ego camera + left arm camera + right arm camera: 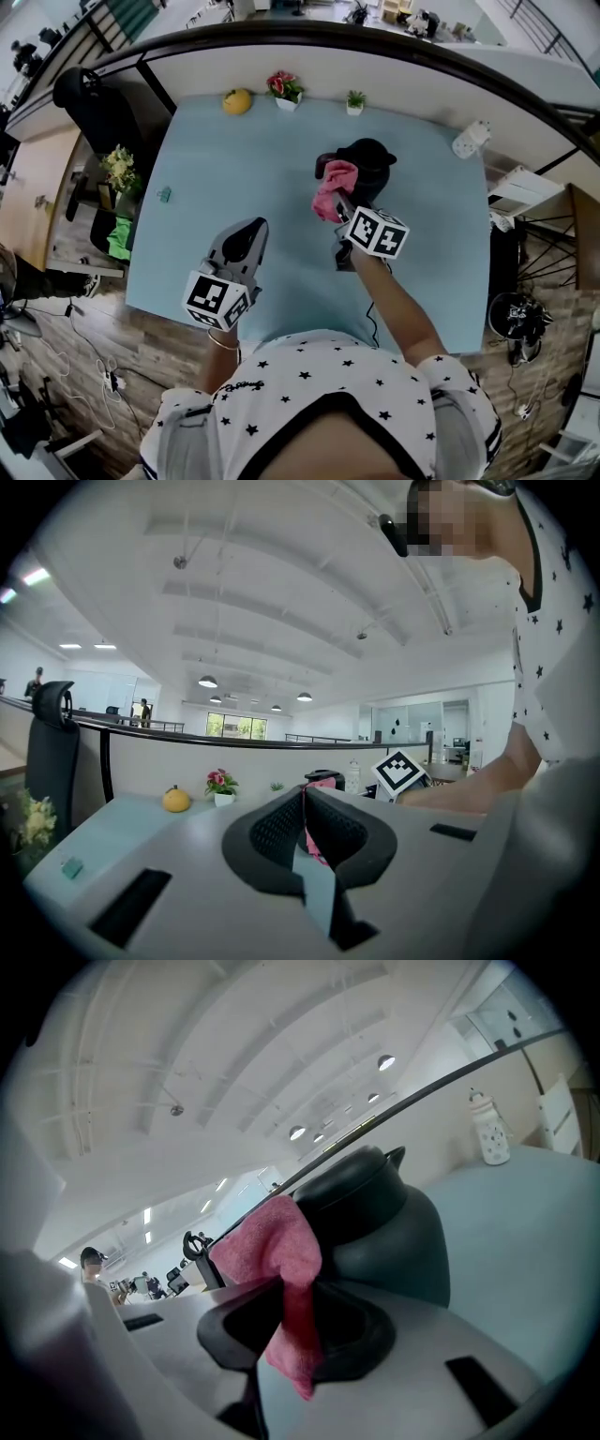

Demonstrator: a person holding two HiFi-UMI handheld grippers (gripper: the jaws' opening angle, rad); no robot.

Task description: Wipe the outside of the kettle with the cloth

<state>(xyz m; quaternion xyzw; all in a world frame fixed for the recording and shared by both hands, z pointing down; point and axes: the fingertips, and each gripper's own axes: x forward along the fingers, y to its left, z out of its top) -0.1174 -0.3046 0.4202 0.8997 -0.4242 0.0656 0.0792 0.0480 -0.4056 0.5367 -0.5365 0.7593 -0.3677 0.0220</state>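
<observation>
Pink cloth (pixel 336 187) drapes over the kettle (pixel 373 157), hiding its near side, and the right gripper (pixel 286 1330) blocks its base. Teal thing (pixel 165 195) near the table's (pixel 234 159) left edge is too small to tell.

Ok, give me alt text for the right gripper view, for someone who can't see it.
The right gripper is shut on a pink cloth, holding it up by a dark kettle on a pale blue table. A small white object stands behind.

We see a pink cloth (pixel 334 192), a black kettle (pixel 371 159), a pale blue table (pixel 234 187) and a white shirt (pixel 281 375) dotted with black stars.
</observation>
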